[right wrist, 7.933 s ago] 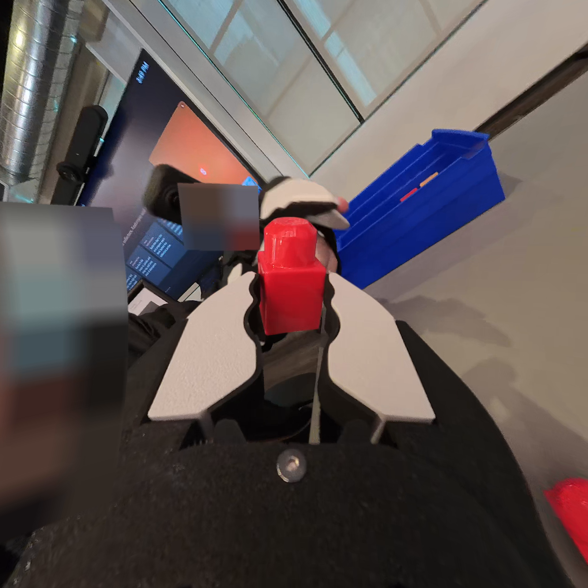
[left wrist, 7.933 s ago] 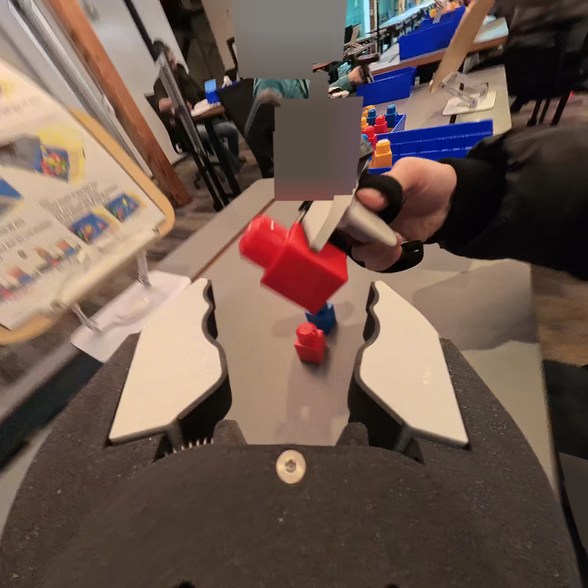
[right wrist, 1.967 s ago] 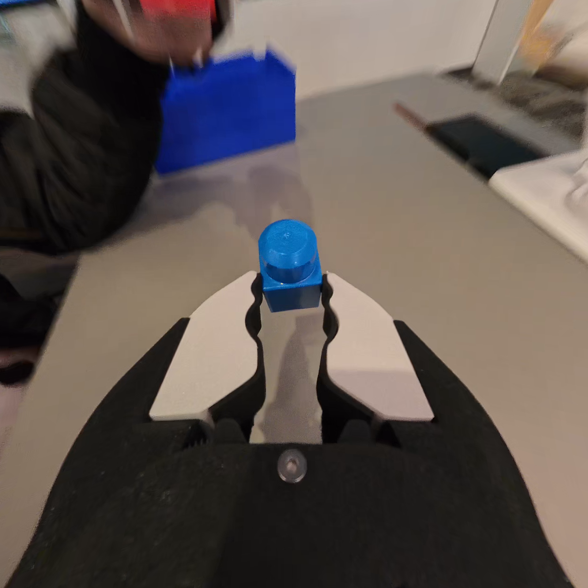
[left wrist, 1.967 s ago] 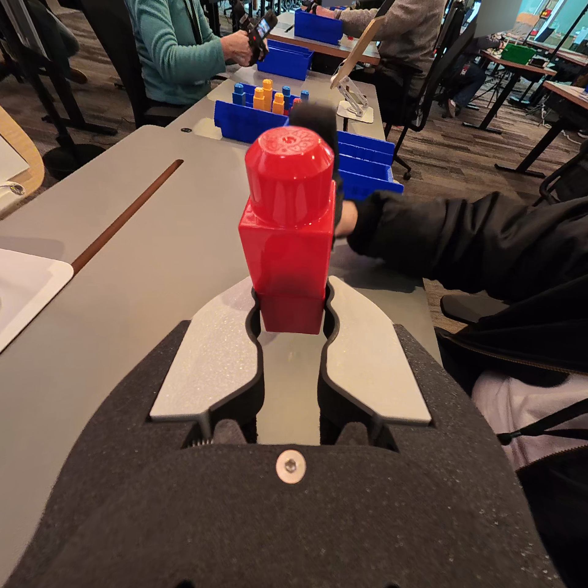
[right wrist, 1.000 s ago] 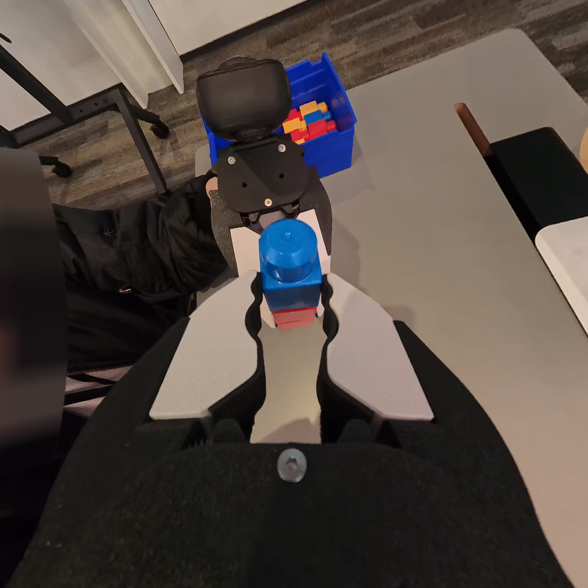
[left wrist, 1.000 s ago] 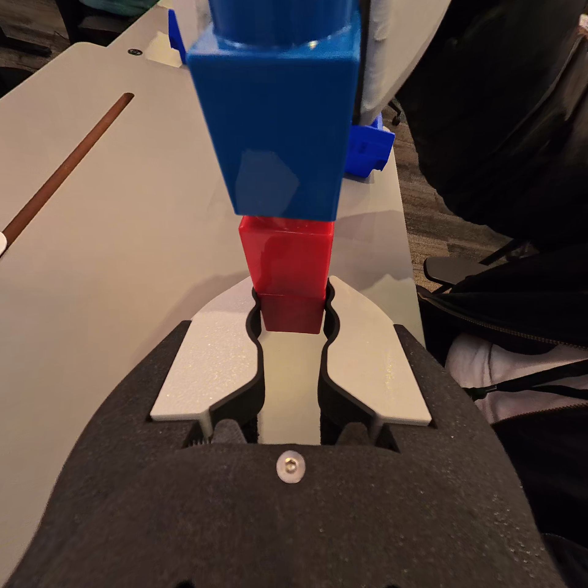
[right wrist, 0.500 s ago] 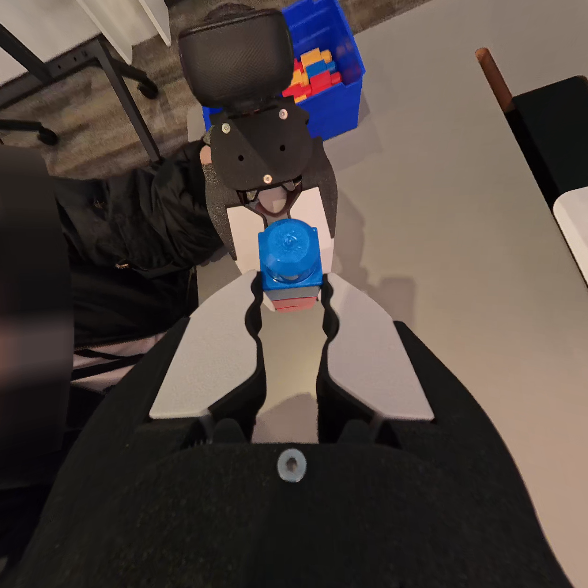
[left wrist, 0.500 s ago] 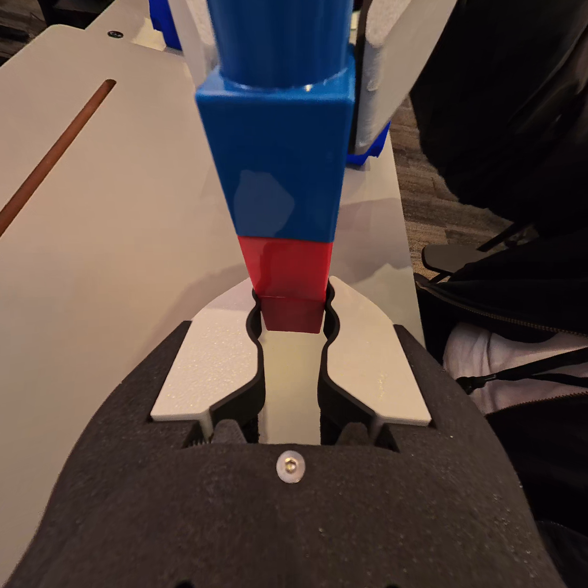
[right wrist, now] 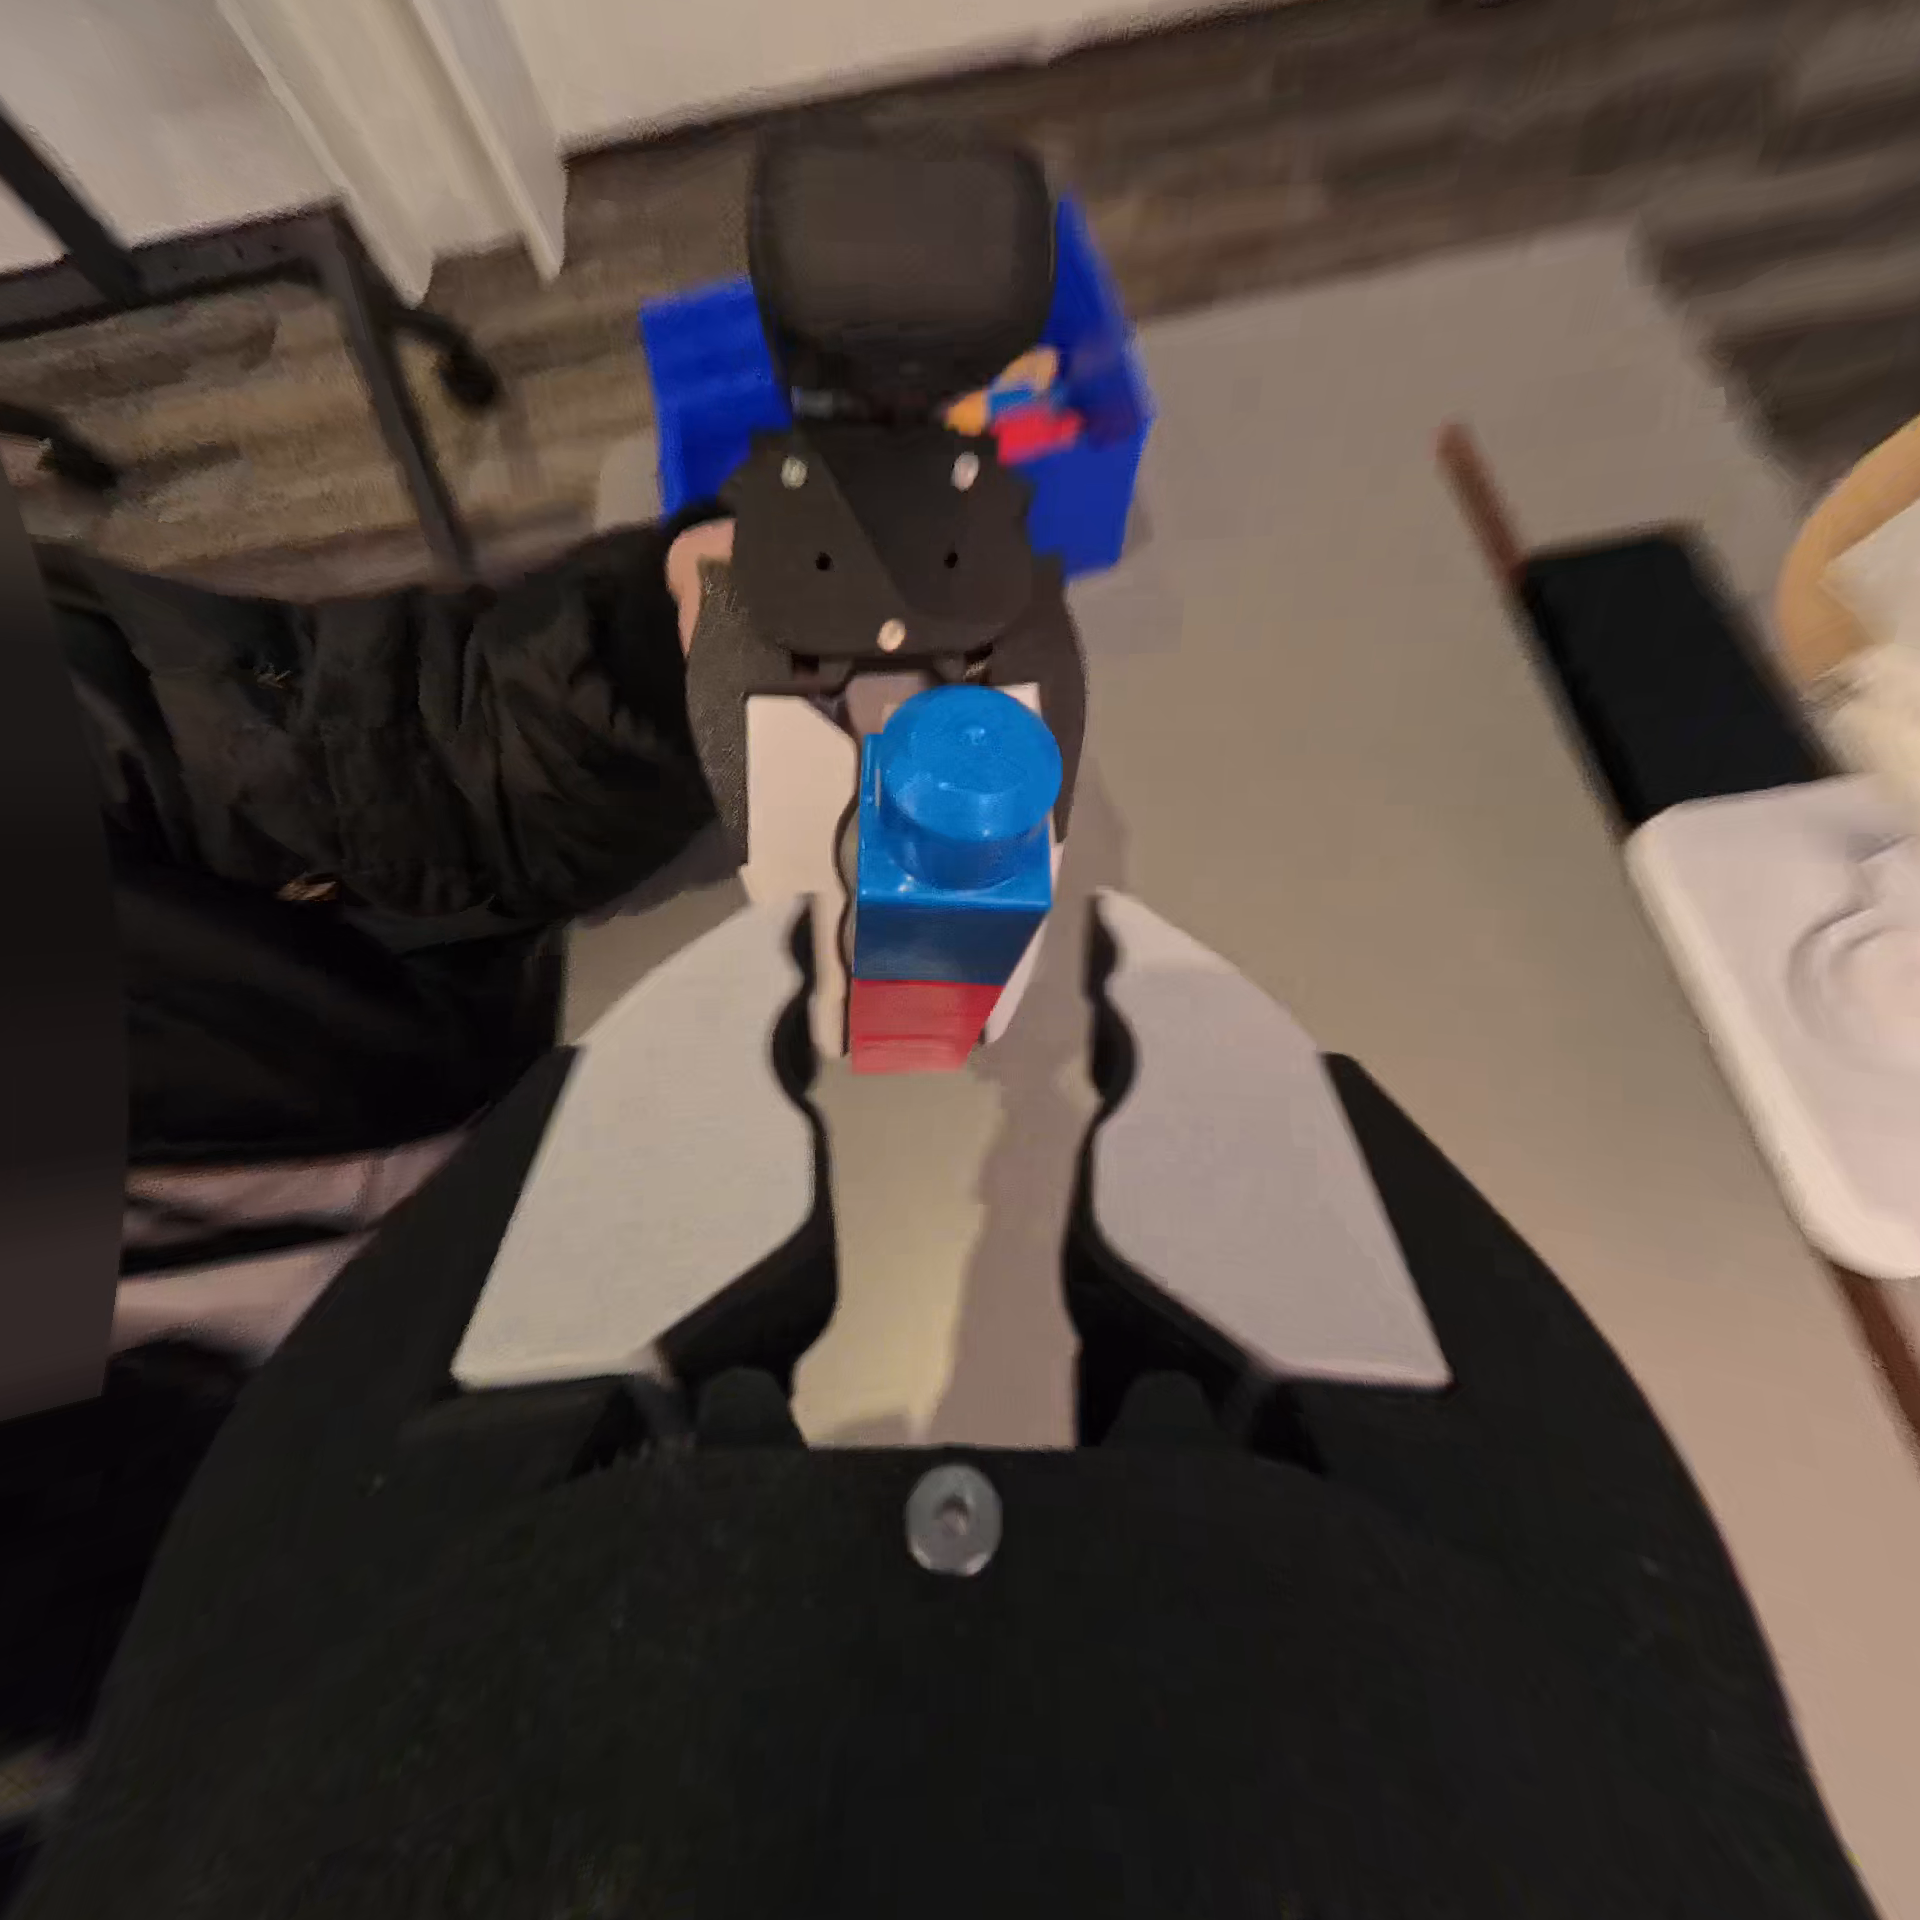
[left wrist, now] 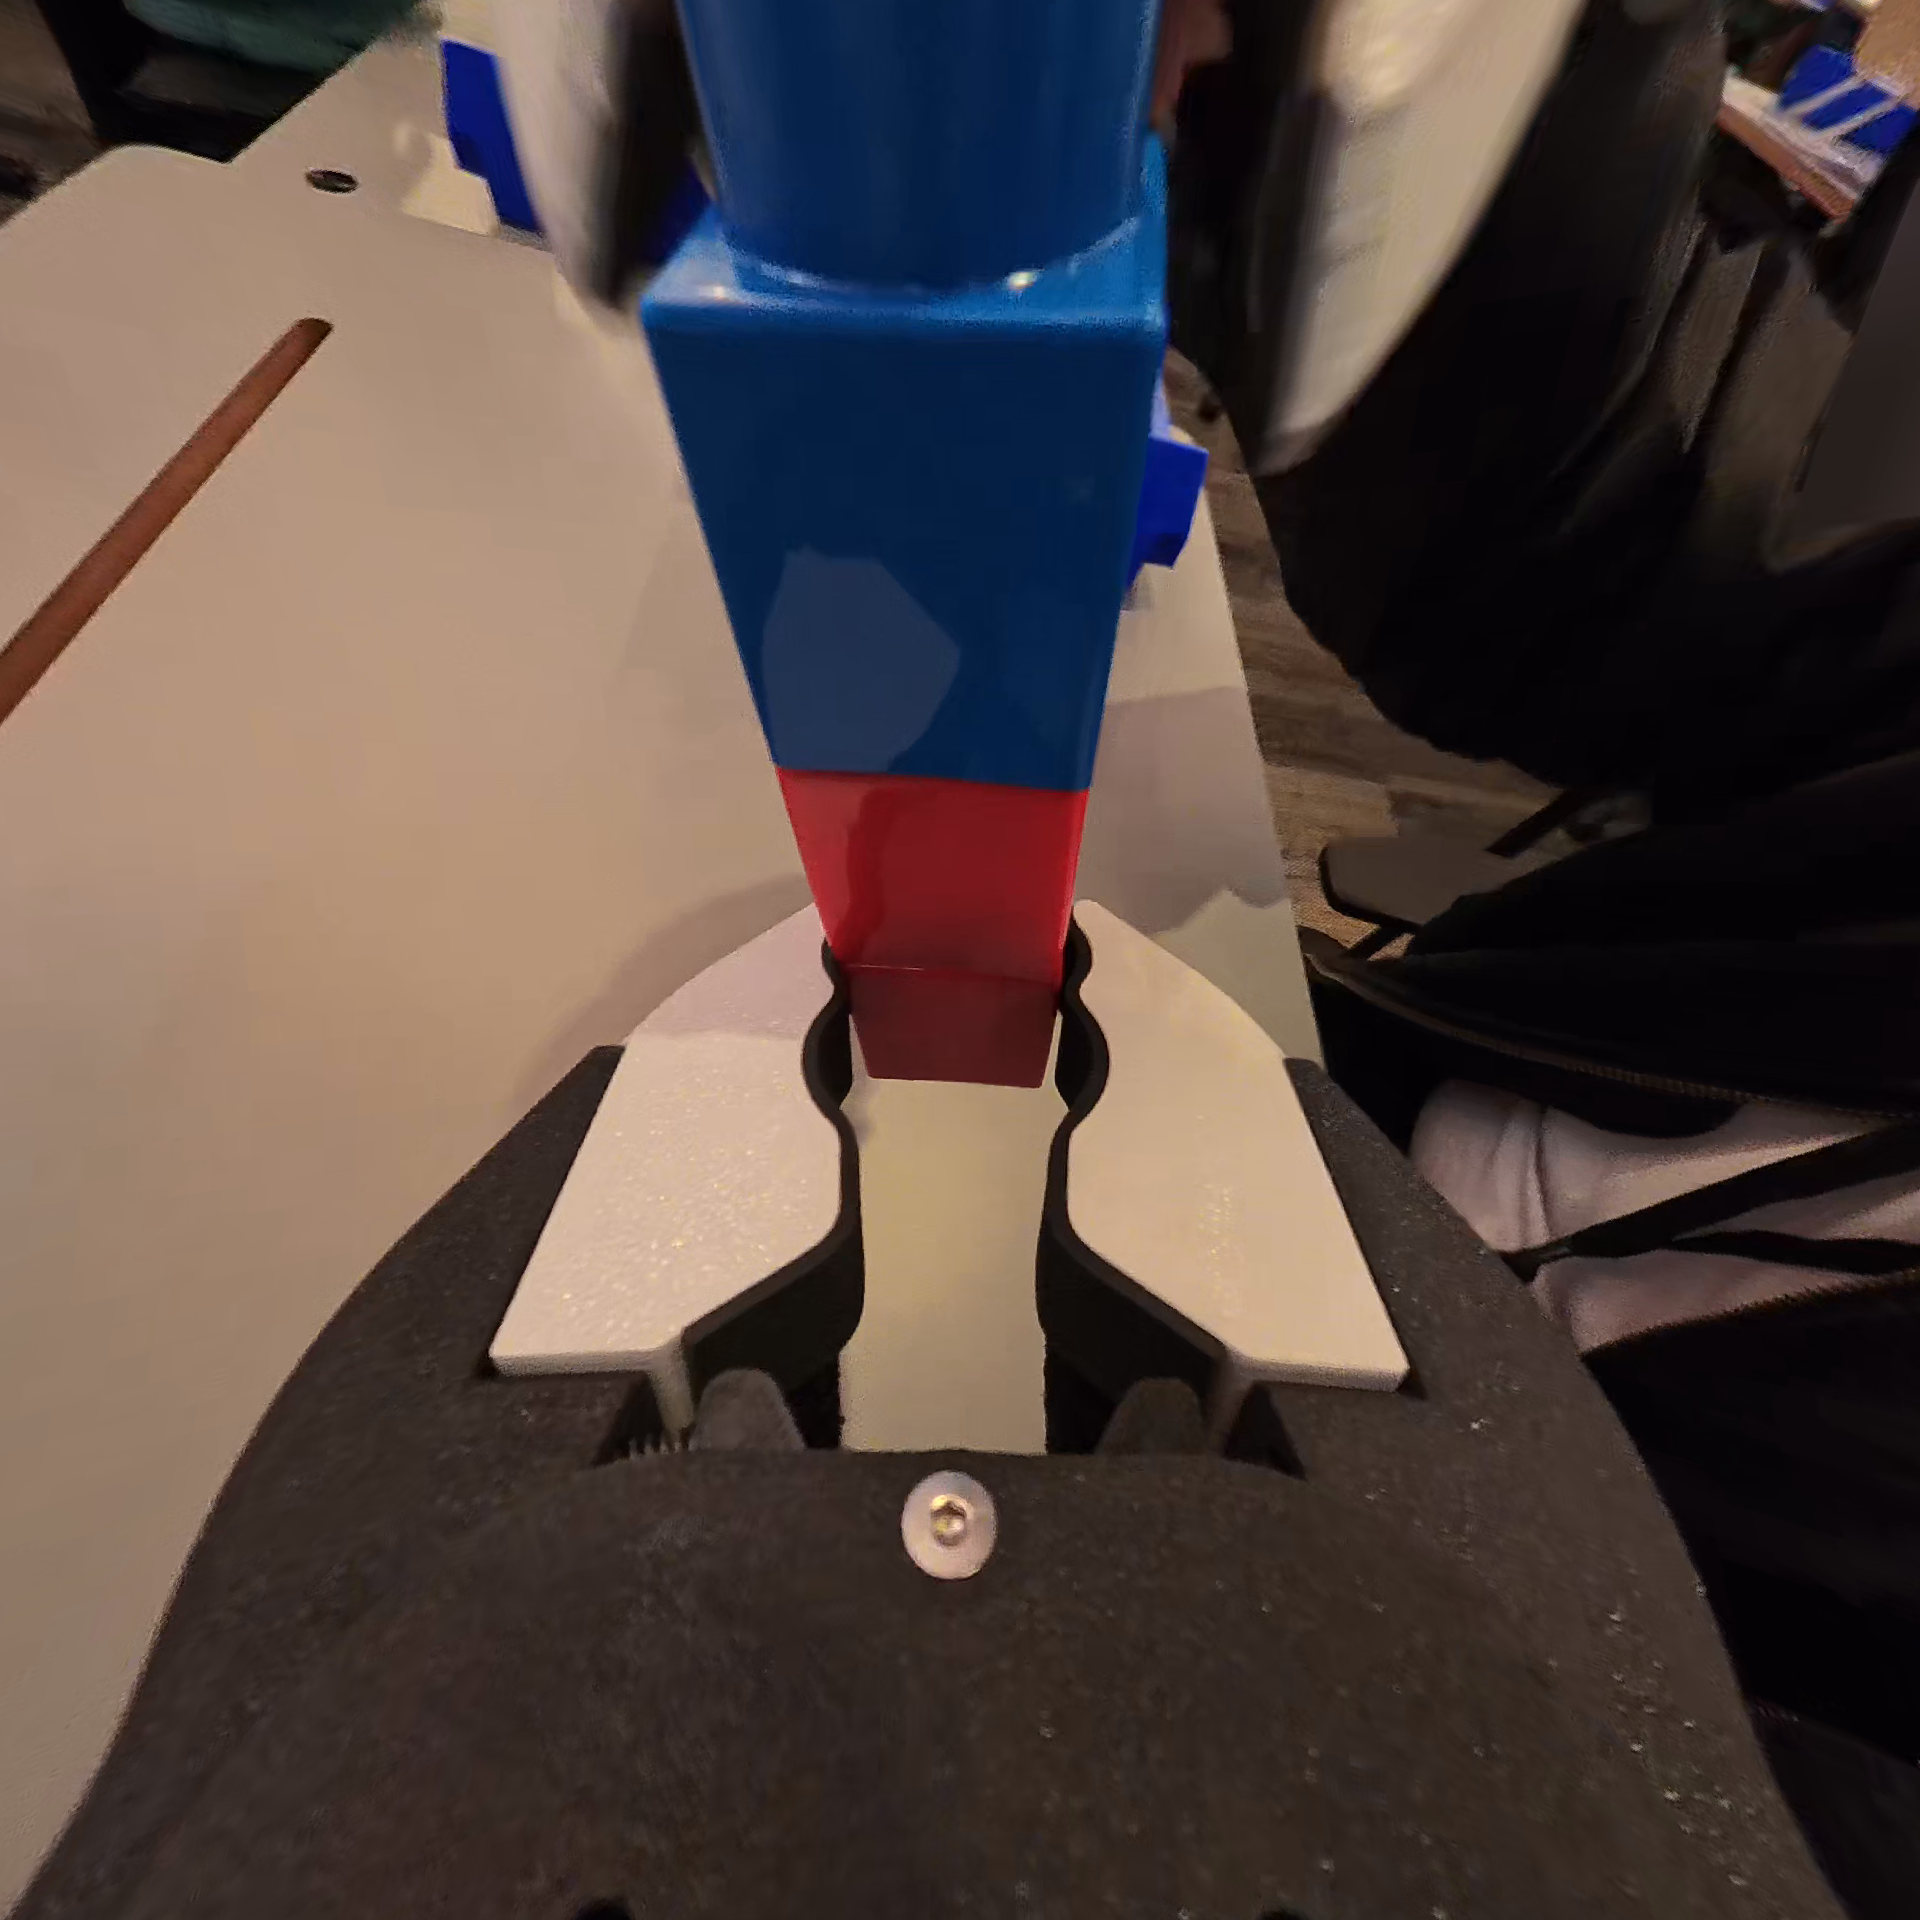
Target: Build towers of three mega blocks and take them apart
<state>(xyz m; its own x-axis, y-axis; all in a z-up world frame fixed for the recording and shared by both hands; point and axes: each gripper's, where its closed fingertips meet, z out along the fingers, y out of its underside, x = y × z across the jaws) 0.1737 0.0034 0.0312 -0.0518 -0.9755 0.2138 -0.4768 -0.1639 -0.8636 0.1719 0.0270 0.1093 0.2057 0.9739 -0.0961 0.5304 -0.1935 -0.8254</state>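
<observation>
Left claw (left wrist: 951, 987) clamped on bottom red block (left wrist: 951, 1023) of the tower; blue block (left wrist: 914, 540) on top. Right claw (right wrist: 951, 987) apart, clear of blue block, above table (right wrist: 1299, 935).

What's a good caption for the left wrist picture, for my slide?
Left gripper clamps the bottom red block of a tower topped by a blue block, above the table.

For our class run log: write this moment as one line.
left gripper: shut on lower red block | tower: blue block seated on upper red block | right gripper: open, clear of tower
</observation>
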